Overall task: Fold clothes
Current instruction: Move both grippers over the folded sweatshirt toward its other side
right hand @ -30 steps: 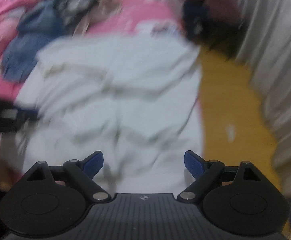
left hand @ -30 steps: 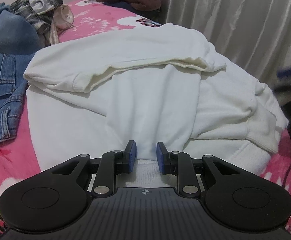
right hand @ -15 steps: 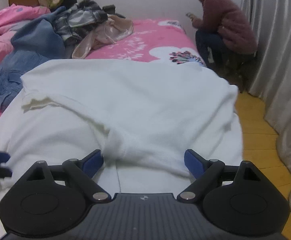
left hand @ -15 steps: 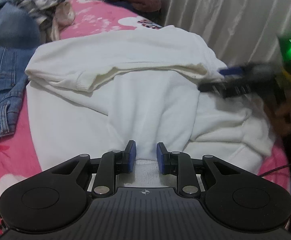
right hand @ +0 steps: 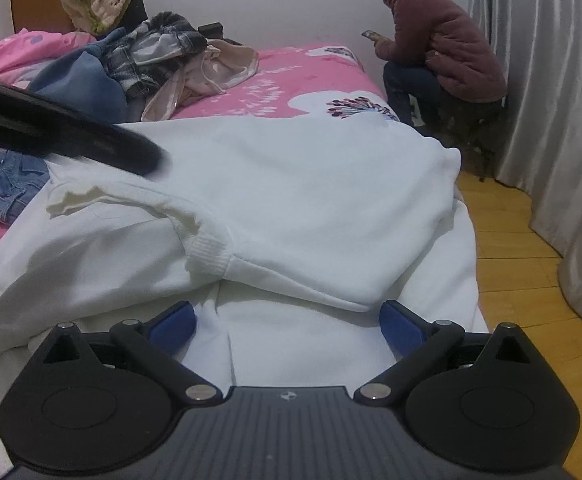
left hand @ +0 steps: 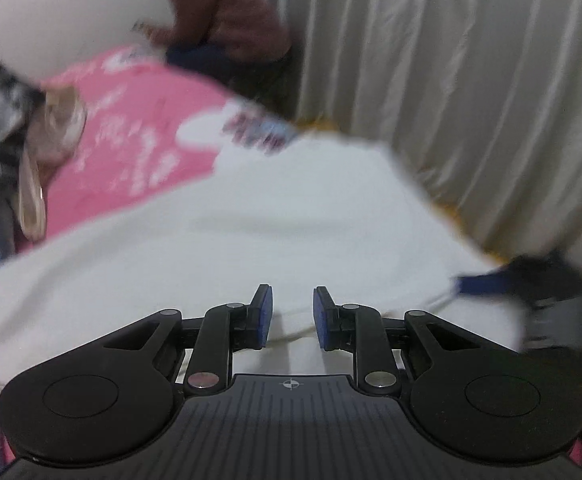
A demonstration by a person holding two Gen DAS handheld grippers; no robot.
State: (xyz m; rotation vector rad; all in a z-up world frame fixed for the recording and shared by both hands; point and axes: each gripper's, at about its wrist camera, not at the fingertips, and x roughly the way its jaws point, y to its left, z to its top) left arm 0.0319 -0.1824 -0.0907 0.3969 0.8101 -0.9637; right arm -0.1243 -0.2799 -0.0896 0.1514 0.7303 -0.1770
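the left gripper pinches the white sweater; the right gripper opens wide over it, holding nothing.

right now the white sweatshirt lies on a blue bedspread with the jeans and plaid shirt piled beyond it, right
Not quite: the bedspread is pink, not blue, as the right wrist view shows. The white sweatshirt does lie on it, with the jeans and plaid shirt piled beyond.

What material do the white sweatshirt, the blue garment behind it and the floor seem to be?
Sweatshirt: probably thick cotton fleece, matte; its cuff is ribbed knit. Blue garment: denim, by the faded blue and stitched seams. Floor: wood or wood-look laminate, slightly glossy, with plank lines.
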